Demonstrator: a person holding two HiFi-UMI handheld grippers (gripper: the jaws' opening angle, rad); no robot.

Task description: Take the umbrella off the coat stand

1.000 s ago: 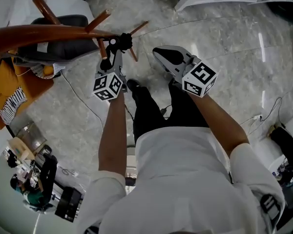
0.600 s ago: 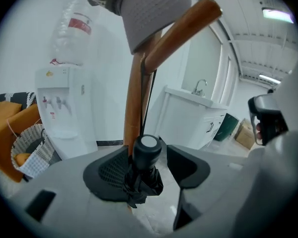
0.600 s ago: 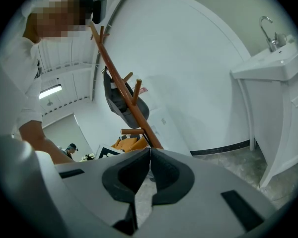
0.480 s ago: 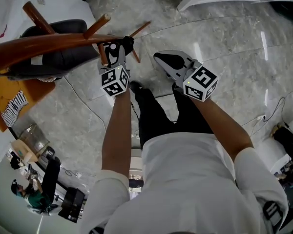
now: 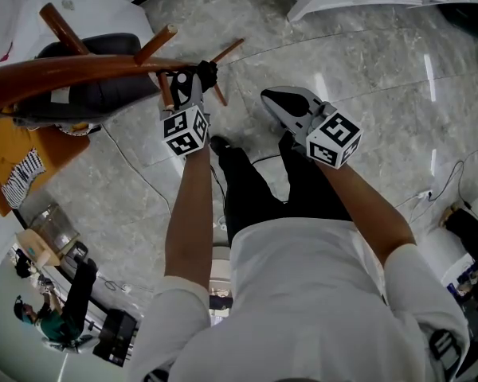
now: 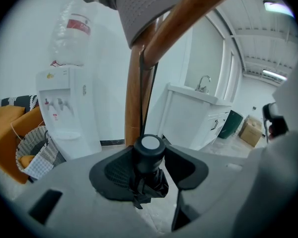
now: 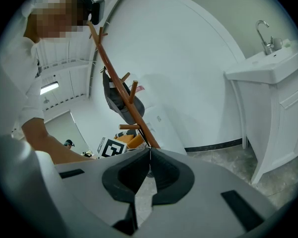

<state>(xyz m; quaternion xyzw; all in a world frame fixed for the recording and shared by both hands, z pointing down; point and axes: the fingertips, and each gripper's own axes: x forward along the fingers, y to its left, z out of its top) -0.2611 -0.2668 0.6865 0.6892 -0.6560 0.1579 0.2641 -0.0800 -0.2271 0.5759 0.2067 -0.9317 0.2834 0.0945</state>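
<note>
**Left gripper.** The left gripper [image 5: 188,86] is raised to the reddish-brown wooden coat stand [image 5: 72,66], with its tips beside the short angled pegs. In the left gripper view its jaws are closing on the black folded umbrella [image 6: 149,157]. The umbrella's round black handle, with a pale cap on its end, stands upright between the two dark pads, and both pads lie against its sides. Crumpled black fabric hangs just below the handle.

**Umbrella.** In the head view the umbrella [image 5: 203,72] shows as a dark mass at the left gripper's tips. It is next to the pegs and close to the stand's pole. No view shows whether it hangs on a peg.

**Right gripper.** The right gripper [image 5: 271,98] is held well apart from the stand, above the grey marble floor [image 5: 358,62]. In the right gripper view its jaws meet at the tips and nothing is between them.

**Surroundings.** A dark grey bag [image 7: 113,95] hangs on the stand's upper pegs. A white water dispenser with an inverted bottle [image 6: 64,103] stands left of the pole, and a white sink cabinet [image 6: 198,115] stands right of it.
</note>
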